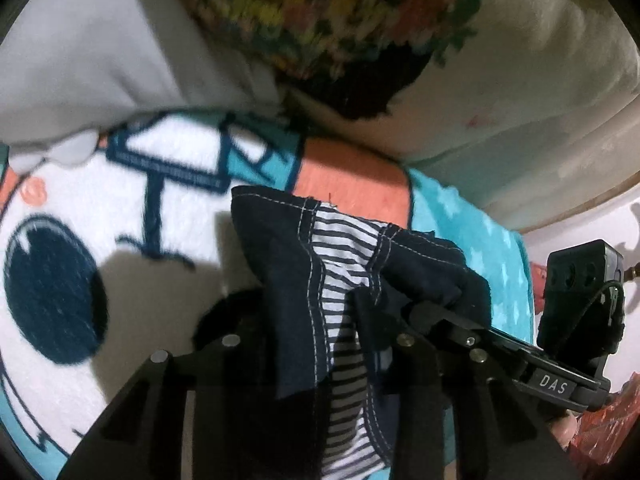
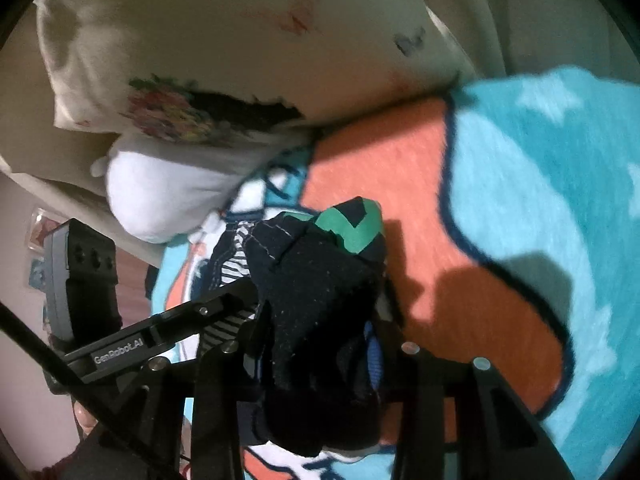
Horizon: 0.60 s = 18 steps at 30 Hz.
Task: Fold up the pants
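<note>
Dark navy pants with a striped lining hang bunched between both claws above a cartoon-print blanket on a bed. The left claw is clamped on the waistband; the right claw grips a dark fold bearing a green patch. A floral pillow lies at twelve o'clock.

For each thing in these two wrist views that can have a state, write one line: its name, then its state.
pants: bunched, striped lining showing, lifted off the blanket, not yet folded.
left gripper: shut on the pants.
right gripper: shut on the pants.
blanket: spread flat under the pants.
pillow: lying at the blanket's far edge.
</note>
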{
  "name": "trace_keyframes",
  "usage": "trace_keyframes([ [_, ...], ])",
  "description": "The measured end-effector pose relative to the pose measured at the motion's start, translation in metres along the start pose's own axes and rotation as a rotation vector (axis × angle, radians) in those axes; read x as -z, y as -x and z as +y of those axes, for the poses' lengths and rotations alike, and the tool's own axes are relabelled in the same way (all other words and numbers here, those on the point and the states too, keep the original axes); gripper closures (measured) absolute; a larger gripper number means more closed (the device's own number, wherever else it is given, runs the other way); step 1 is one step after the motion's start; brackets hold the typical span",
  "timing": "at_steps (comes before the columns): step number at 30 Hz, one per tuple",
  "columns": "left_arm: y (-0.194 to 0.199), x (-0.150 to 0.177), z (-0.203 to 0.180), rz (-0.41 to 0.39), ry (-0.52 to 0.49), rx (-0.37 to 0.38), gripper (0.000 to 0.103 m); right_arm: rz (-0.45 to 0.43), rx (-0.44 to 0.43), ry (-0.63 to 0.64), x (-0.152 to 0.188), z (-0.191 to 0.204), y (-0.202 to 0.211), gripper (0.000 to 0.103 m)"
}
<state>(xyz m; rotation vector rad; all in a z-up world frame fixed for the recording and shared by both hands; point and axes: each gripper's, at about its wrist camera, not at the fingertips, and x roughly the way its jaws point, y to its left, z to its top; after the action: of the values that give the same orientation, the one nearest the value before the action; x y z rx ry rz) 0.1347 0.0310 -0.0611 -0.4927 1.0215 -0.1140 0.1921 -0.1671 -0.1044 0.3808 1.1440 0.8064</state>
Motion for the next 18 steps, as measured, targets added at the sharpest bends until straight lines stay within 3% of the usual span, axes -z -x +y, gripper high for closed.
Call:
trace_keyframes([
  [3, -0.003, -0.009, -0.002, -0.001, -0.006, -0.049, 0.067, -0.016, 0.021, 0.011, -0.01, 0.001, 0.001, 0.058],
  [6, -0.015, -0.013, 0.001, 0.012, -0.015, -0.164, 0.055, 0.01, 0.084, -0.001, -0.013, -0.008, -0.013, 0.05],
  [9, -0.01, -0.013, 0.004, 0.019, 0.02, -0.135, 0.053, 0.014, 0.125, -0.017, -0.012, -0.017, -0.014, 0.046],
  [11, 0.007, -0.009, 0.0, -0.022, 0.012, -0.147, 0.053, -0.024, 0.125, -0.025, -0.011, -0.017, -0.002, 0.046],
  [14, 0.024, -0.002, -0.004, -0.056, 0.002, -0.199, 0.053, -0.16, 0.175, 0.03, -0.008, 0.002, 0.033, 0.046],
  [18, 0.036, 0.019, -0.002, -0.073, 0.004, -0.213, 0.052, -0.2, 0.123, 0.079, -0.01, 0.022, 0.045, 0.046],
])
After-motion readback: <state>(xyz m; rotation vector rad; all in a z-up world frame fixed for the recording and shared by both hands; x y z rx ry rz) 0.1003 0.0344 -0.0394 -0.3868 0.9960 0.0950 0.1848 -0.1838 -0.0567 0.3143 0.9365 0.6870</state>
